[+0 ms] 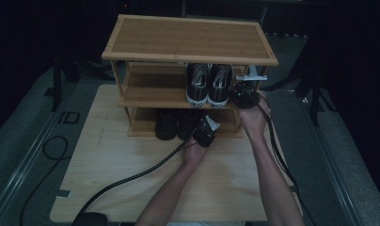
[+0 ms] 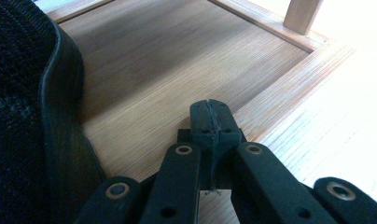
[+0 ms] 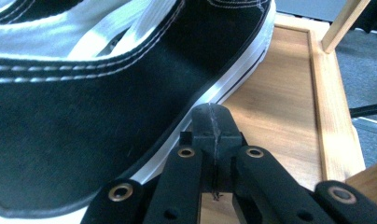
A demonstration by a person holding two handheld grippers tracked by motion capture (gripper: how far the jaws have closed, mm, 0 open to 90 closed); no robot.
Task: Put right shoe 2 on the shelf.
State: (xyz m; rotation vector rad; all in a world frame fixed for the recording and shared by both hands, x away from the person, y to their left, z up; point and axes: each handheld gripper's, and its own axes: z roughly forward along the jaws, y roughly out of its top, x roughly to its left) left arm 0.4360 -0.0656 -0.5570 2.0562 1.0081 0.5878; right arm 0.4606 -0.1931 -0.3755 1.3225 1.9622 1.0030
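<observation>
On the middle shelf (image 1: 146,87) of the wooden shoe rack (image 1: 188,37), the right gripper (image 3: 210,116) rests against the white sole of the black-and-white sneaker (image 3: 84,107), its fingers (image 3: 203,122) pressed together on nothing. Lower down, the left gripper (image 2: 210,114) (also closed, empty) sits on the bottom shelf (image 2: 168,70) just beside a dark shoe (image 2: 23,116). Nudging with closed tips, the right one could slip off the rubber edge and skew the sneaker against its mate (image 1: 196,84).
</observation>
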